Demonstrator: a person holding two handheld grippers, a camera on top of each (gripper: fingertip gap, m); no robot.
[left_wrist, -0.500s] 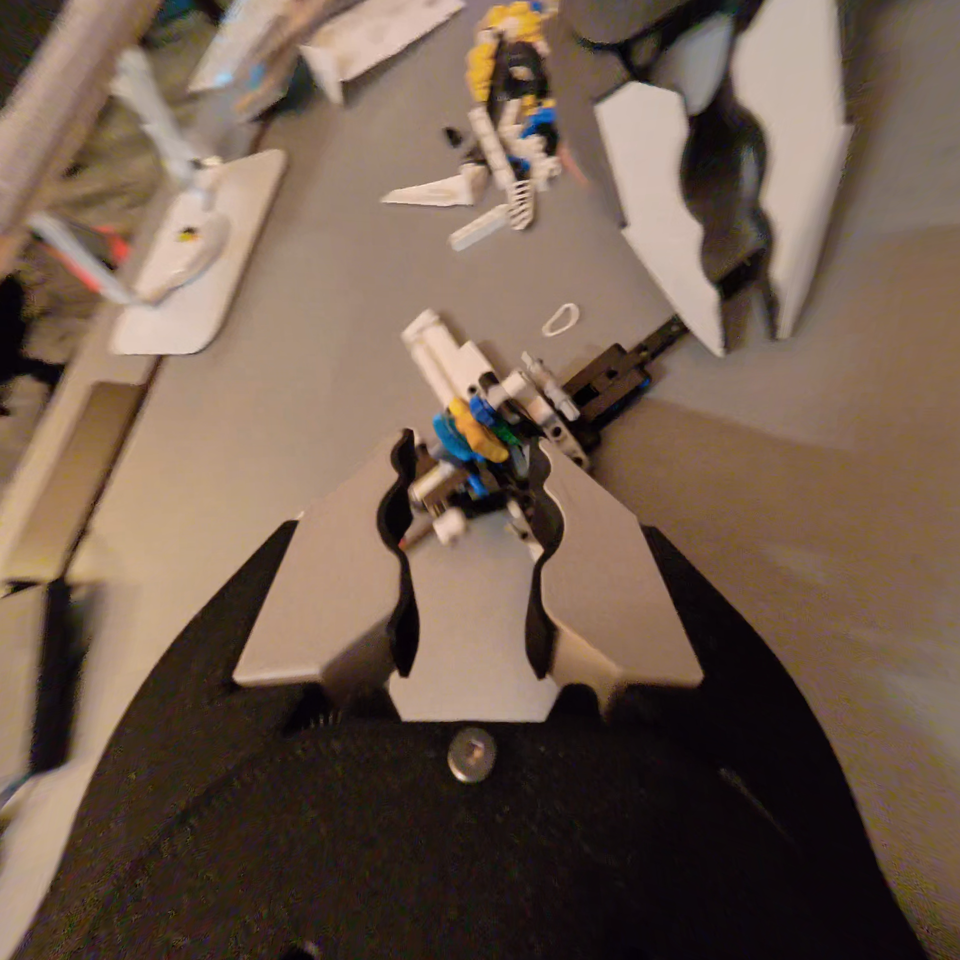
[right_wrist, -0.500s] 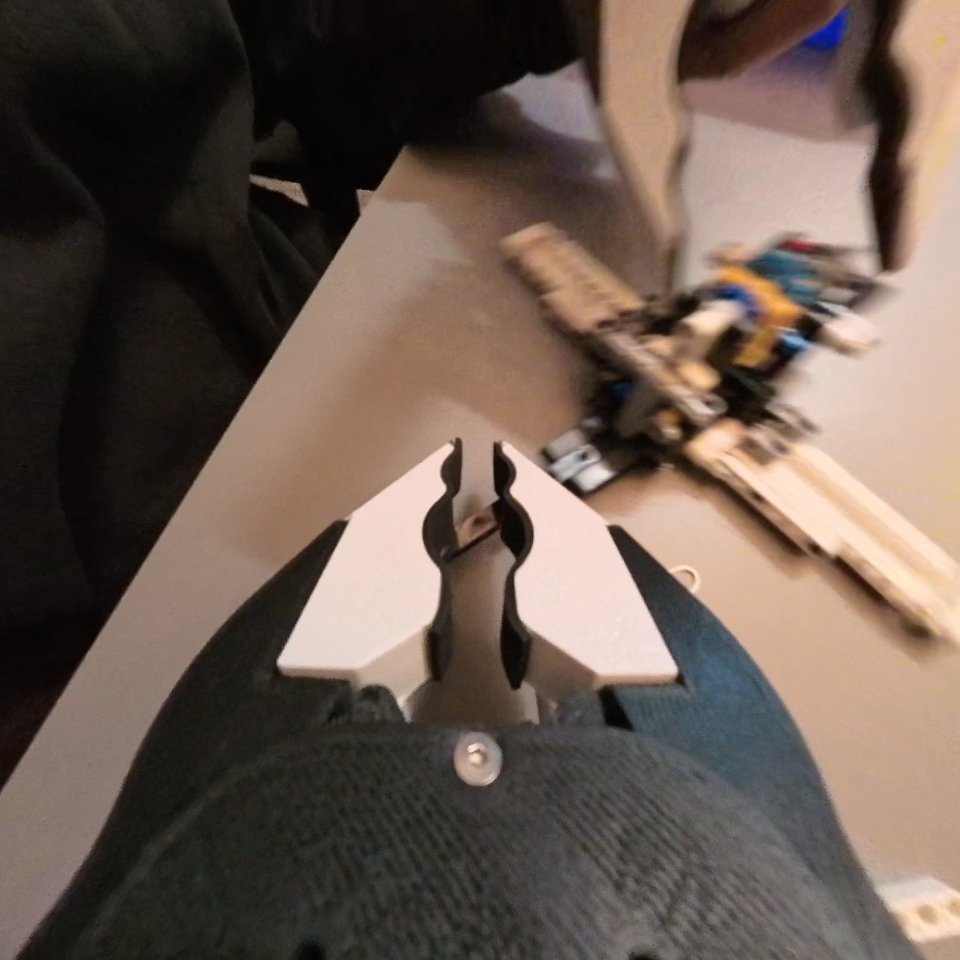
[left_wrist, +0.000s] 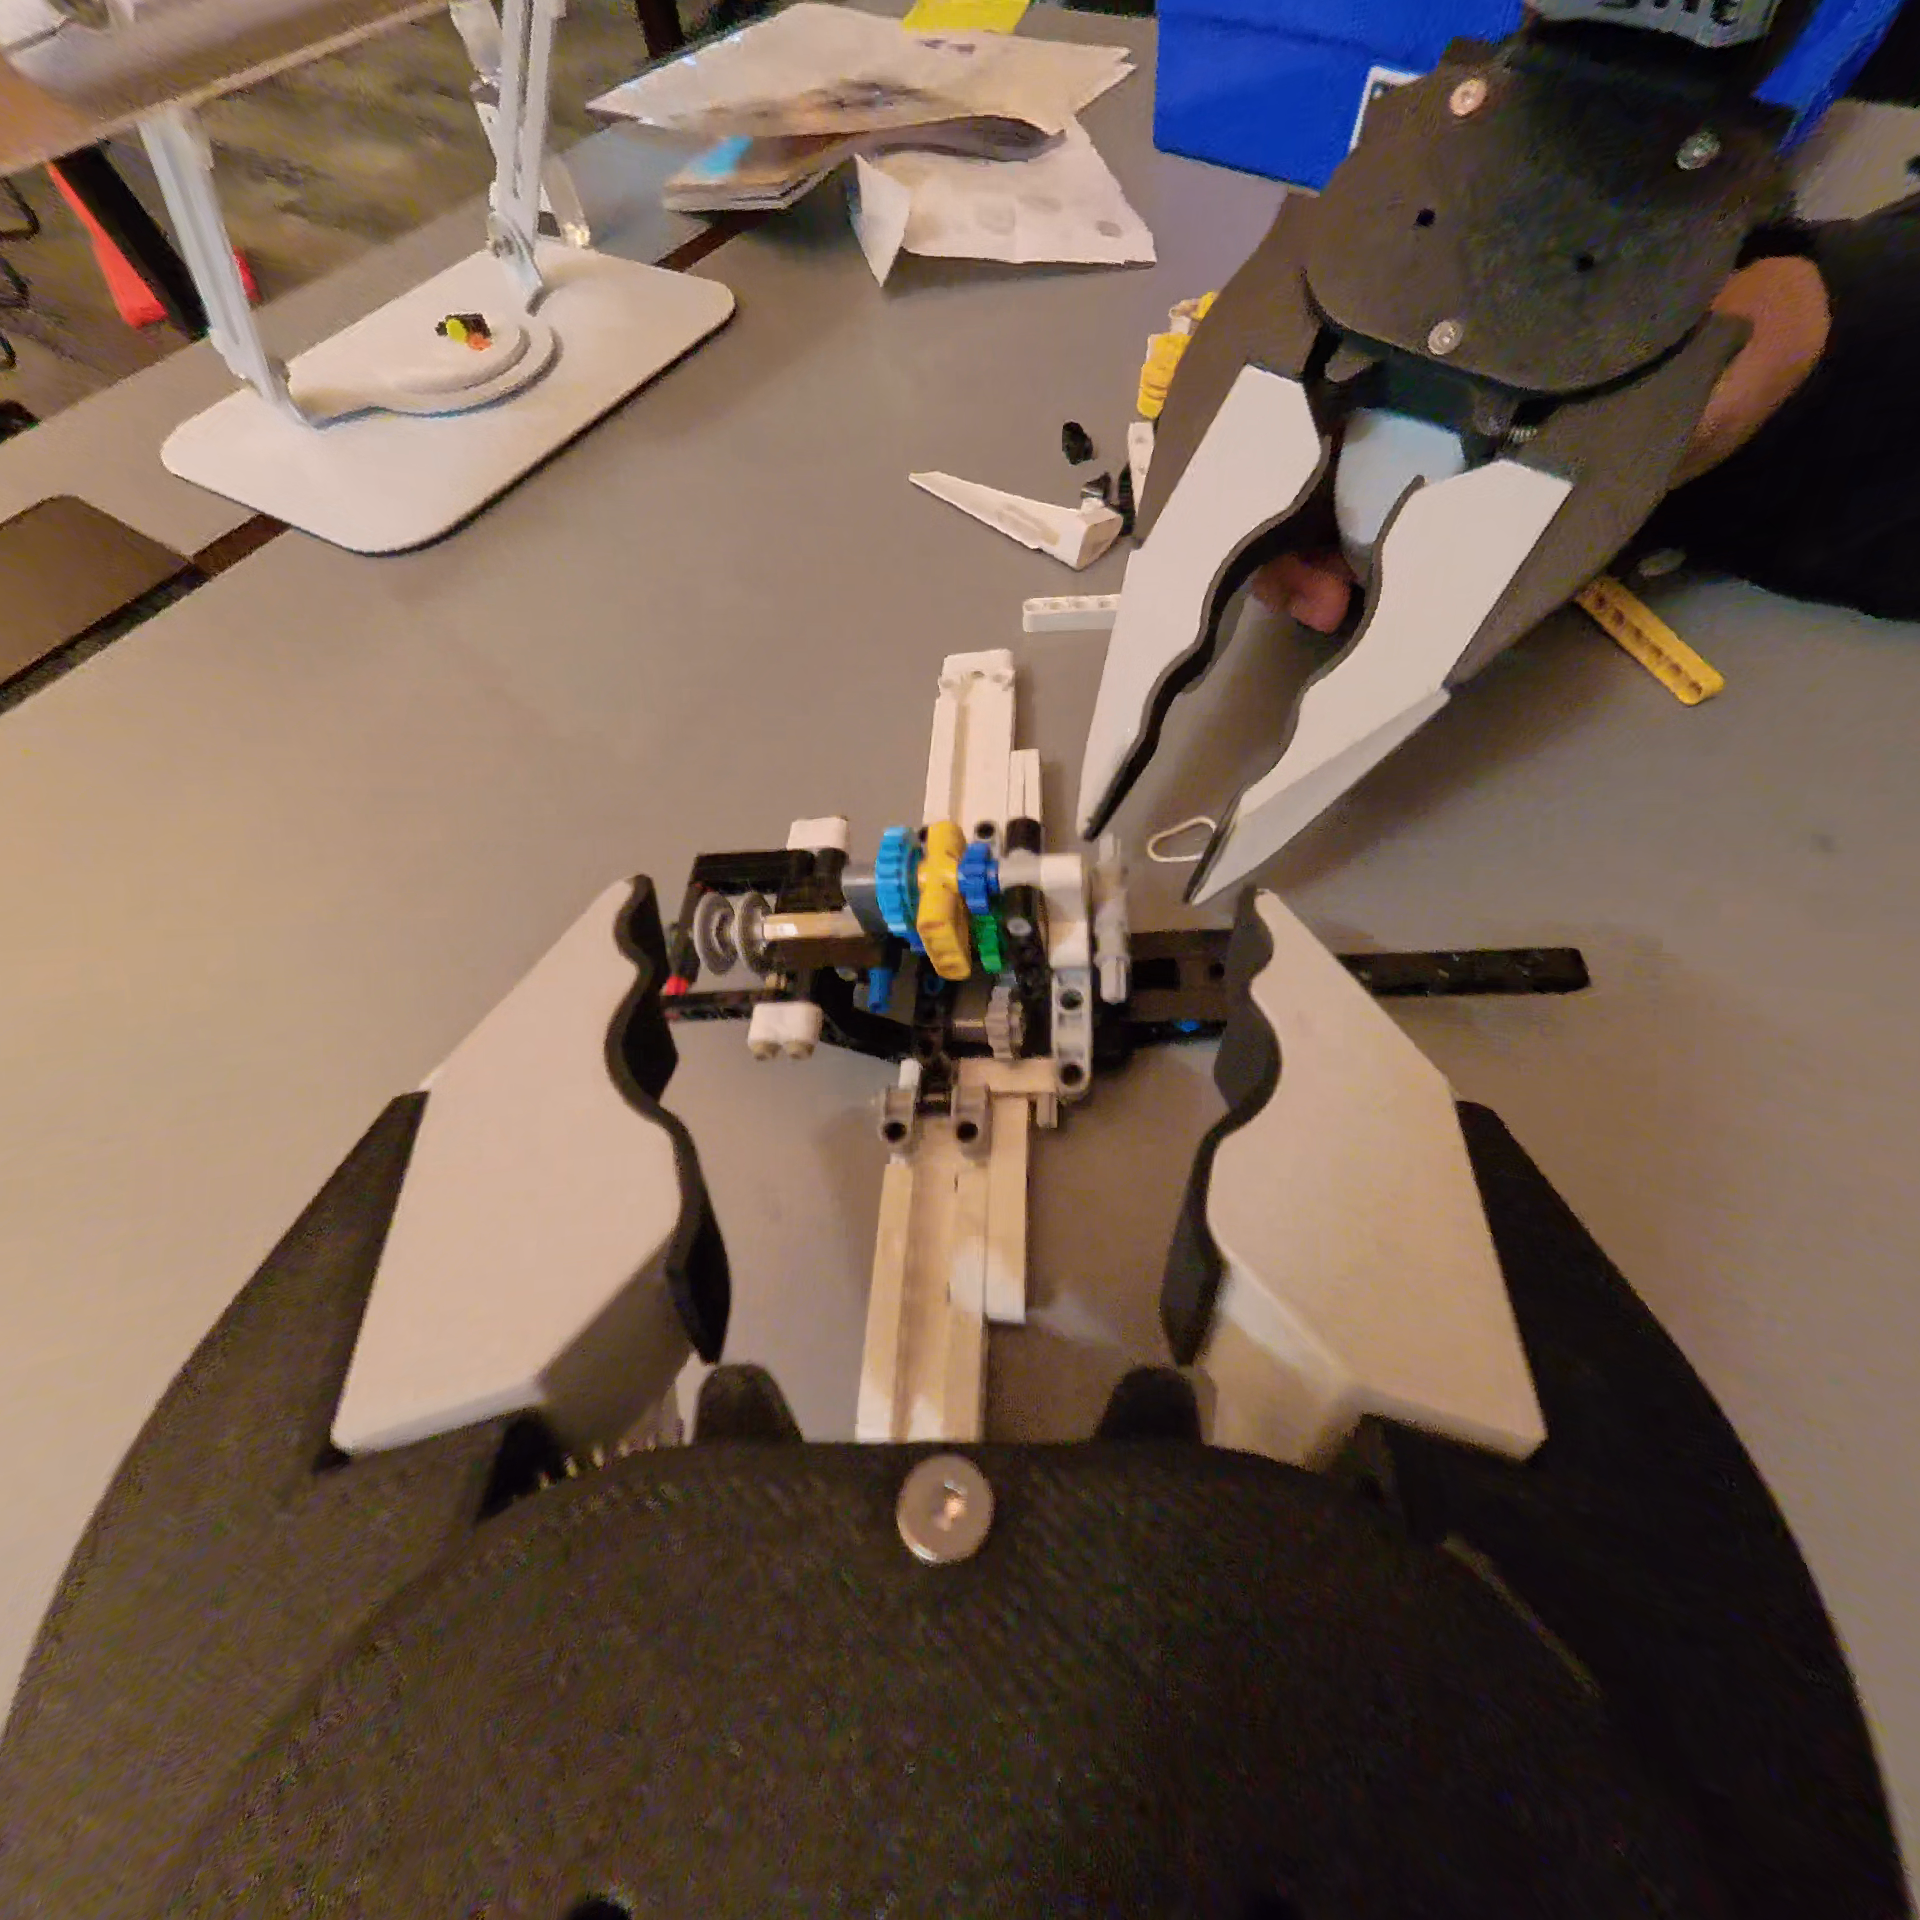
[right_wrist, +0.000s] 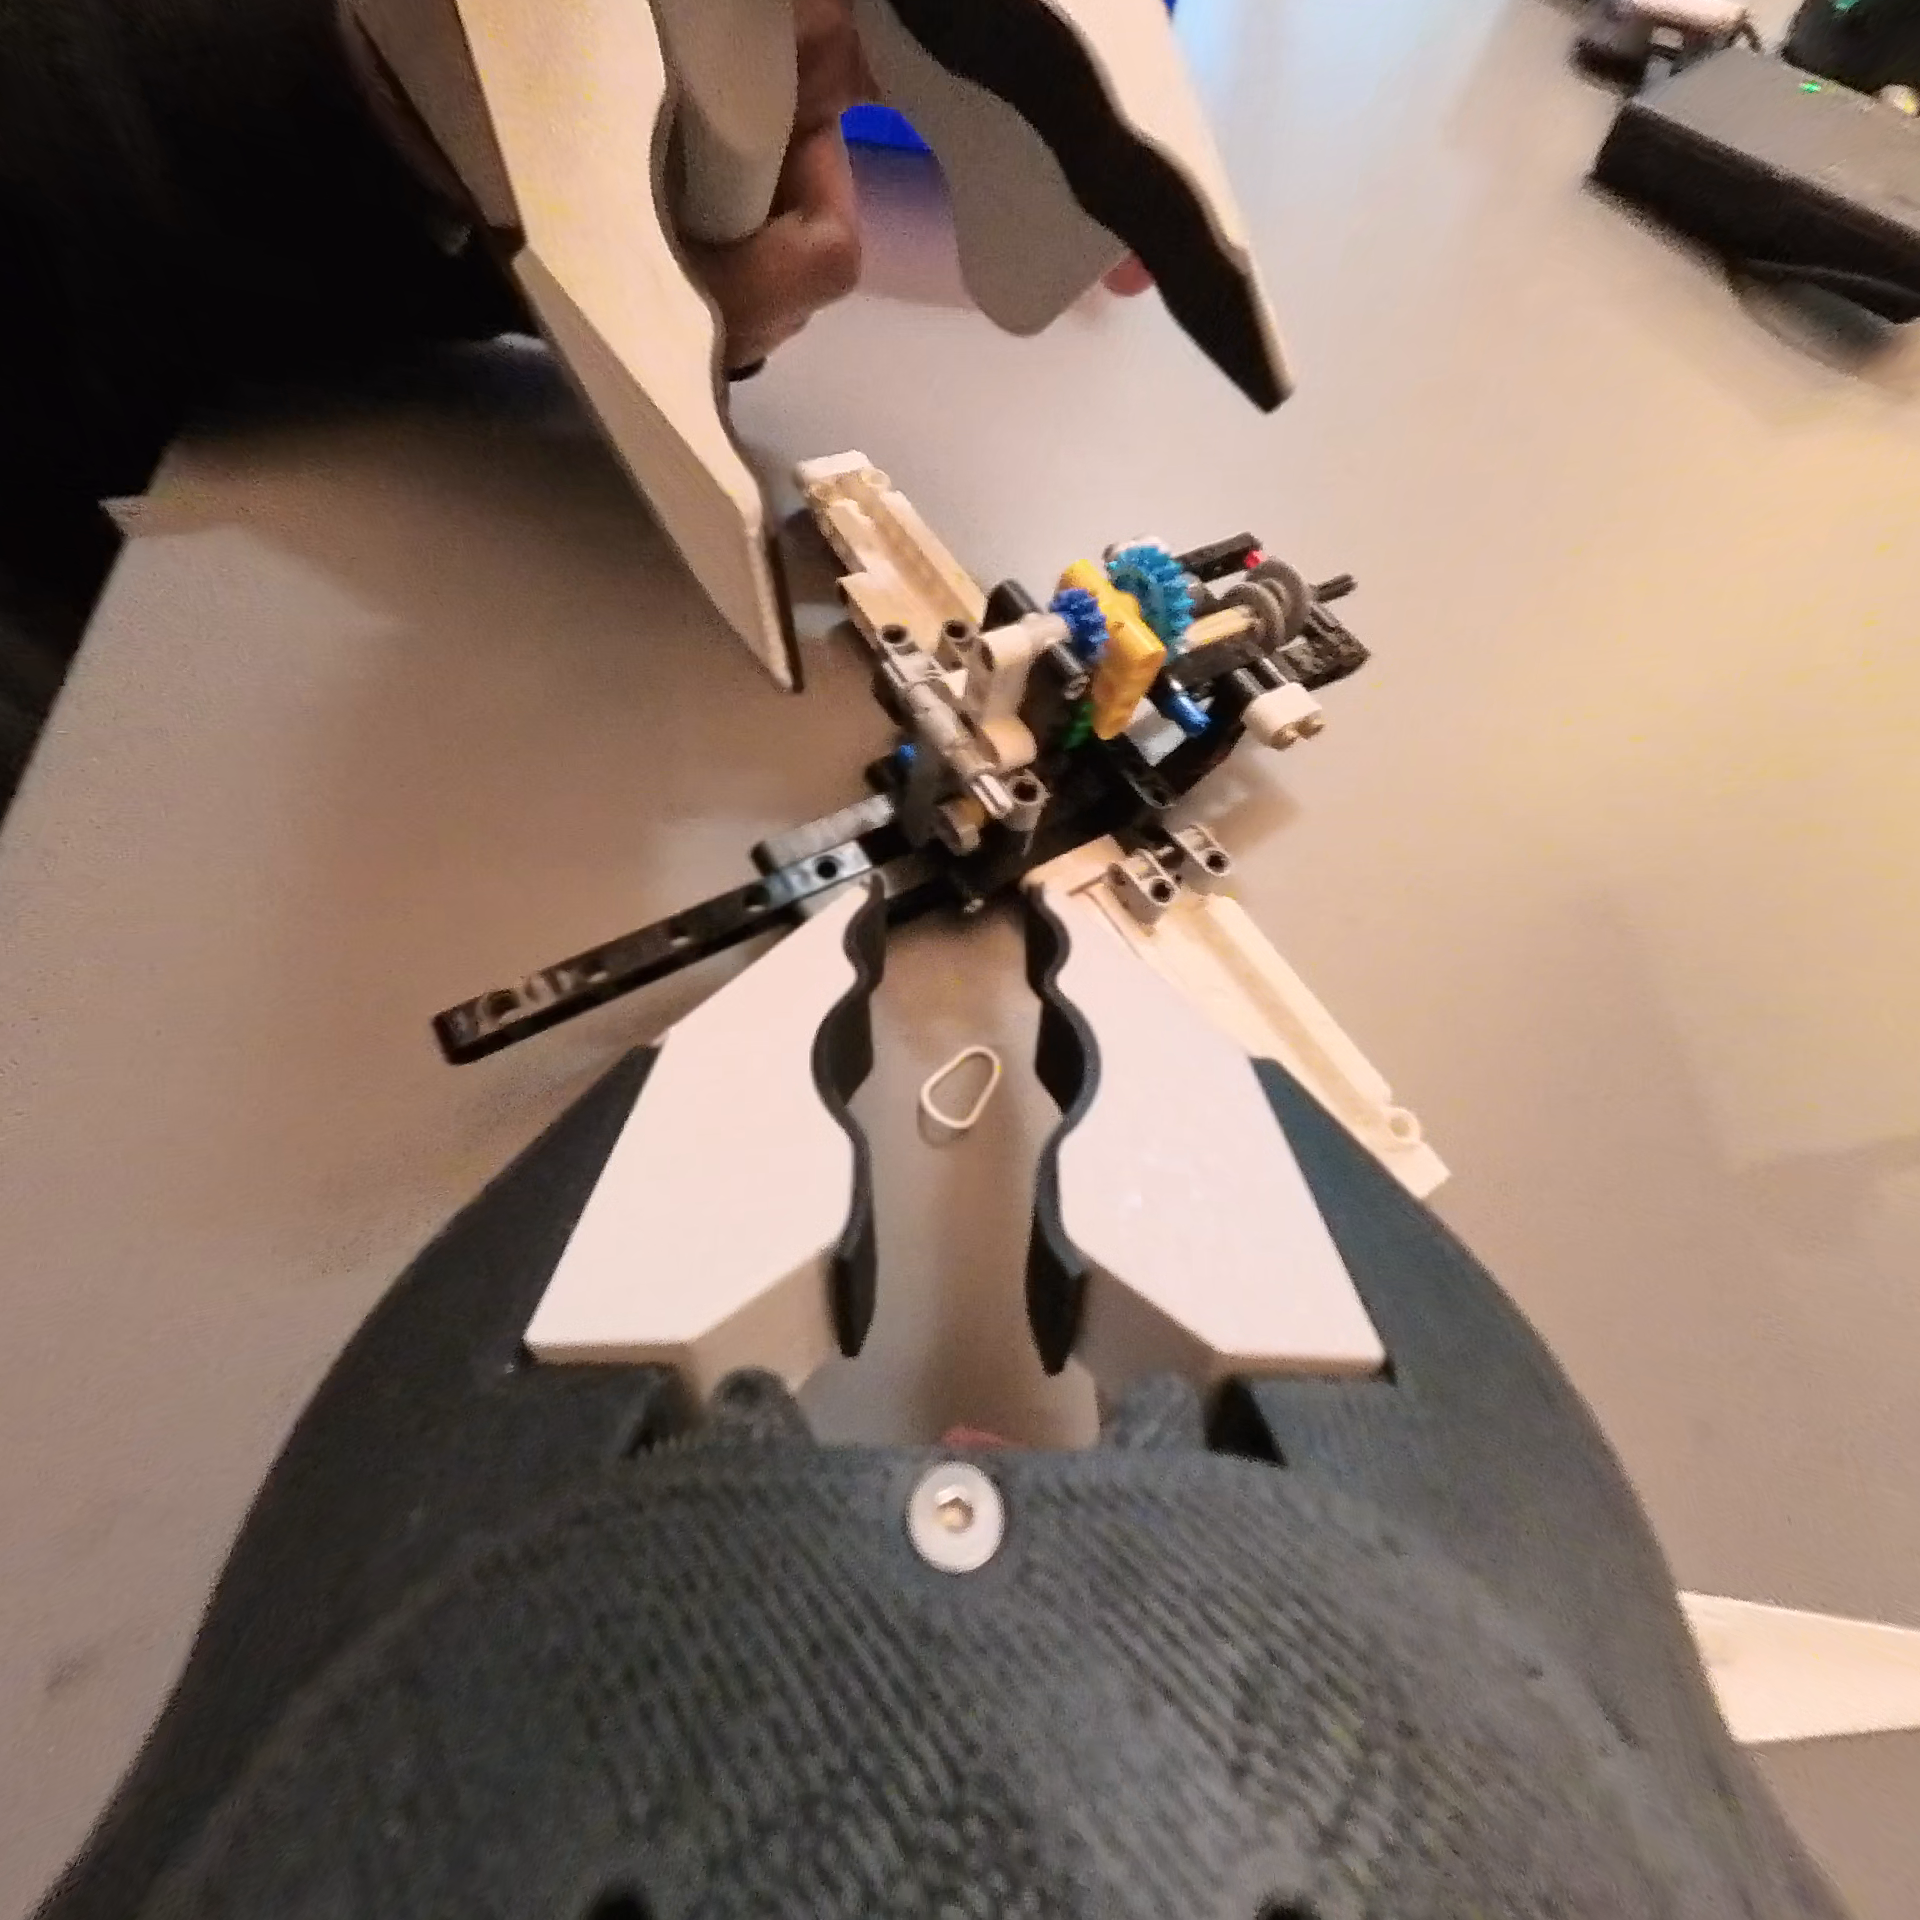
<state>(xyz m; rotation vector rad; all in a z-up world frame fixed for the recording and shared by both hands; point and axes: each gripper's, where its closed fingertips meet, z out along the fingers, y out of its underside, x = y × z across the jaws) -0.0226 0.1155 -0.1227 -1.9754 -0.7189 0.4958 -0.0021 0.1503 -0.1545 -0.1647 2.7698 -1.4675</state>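
Observation:
A small brick model (left_wrist: 971, 935) with blue, yellow and green gears, black beams and long white panels lies on the grey table (left_wrist: 364, 790). My left gripper (left_wrist: 945, 902) is wide open with the model's middle between its fingers; the pads do not press on it. My right gripper (left_wrist: 1148, 857) comes in from the upper right, its tips just past the model's right end. In the right wrist view my right gripper (right_wrist: 951, 899) is open and holds nothing. Its tips are at the model's (right_wrist: 1101, 717) black beam, and a small white rubber band (right_wrist: 961, 1086) lies on the table between its fingers. The left gripper (right_wrist: 1023, 535) hangs open above the model there.
A white stand on a flat base (left_wrist: 447, 416) is at the far left. Papers (left_wrist: 883, 135) and a blue box (left_wrist: 1247, 83) lie at the back. Loose parts lie behind the model: a white wedge (left_wrist: 1023, 514), a short white beam (left_wrist: 1070, 613) and a yellow beam (left_wrist: 1647, 649). A person's dark sleeve (right_wrist: 208, 208) is at the table's edge. Both grippers' tips are roughly 35 centimetres from the flat base (left_wrist: 447, 416).
My left jaws were close around the model's middle and have spread wide; the model lies on the table. My right jaws were almost shut and have opened, and have moved up to the model over the rubber band.

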